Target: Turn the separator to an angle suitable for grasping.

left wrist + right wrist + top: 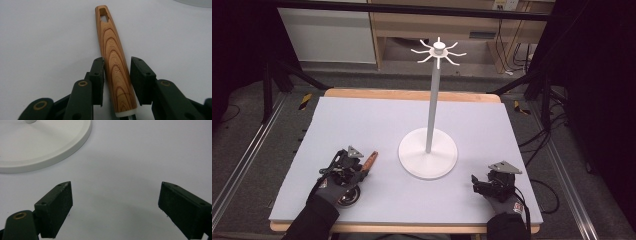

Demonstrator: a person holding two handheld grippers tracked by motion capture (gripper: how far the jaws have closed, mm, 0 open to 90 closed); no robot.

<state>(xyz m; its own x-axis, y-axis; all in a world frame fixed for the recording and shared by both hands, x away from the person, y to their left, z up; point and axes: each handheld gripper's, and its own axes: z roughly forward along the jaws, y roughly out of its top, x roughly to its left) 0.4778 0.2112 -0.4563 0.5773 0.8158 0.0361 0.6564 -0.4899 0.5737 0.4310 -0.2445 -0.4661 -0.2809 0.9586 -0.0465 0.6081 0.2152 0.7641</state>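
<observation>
A utensil lies on the table with its wooden handle [113, 58] [371, 159] pointing away from me; the handle has a hanging hole at its far end. Its round metal head [348, 197] shows under my left hand. My left gripper [117, 67] [362, 172] straddles the handle. The left pad [98, 75] sits against the wood and a thin gap remains at the right pad. A white hook stand [430, 112] rises from a round base [428, 153] [37, 145] at mid-table. My right gripper [115, 195] [475, 183] rests wide open on the bare table, right of the base.
A pale lavender mat [362, 120] covers the wooden table. The stand's hooks [438, 51] spread out high above the far edge. Dark frame legs and cables stand on the floor to both sides.
</observation>
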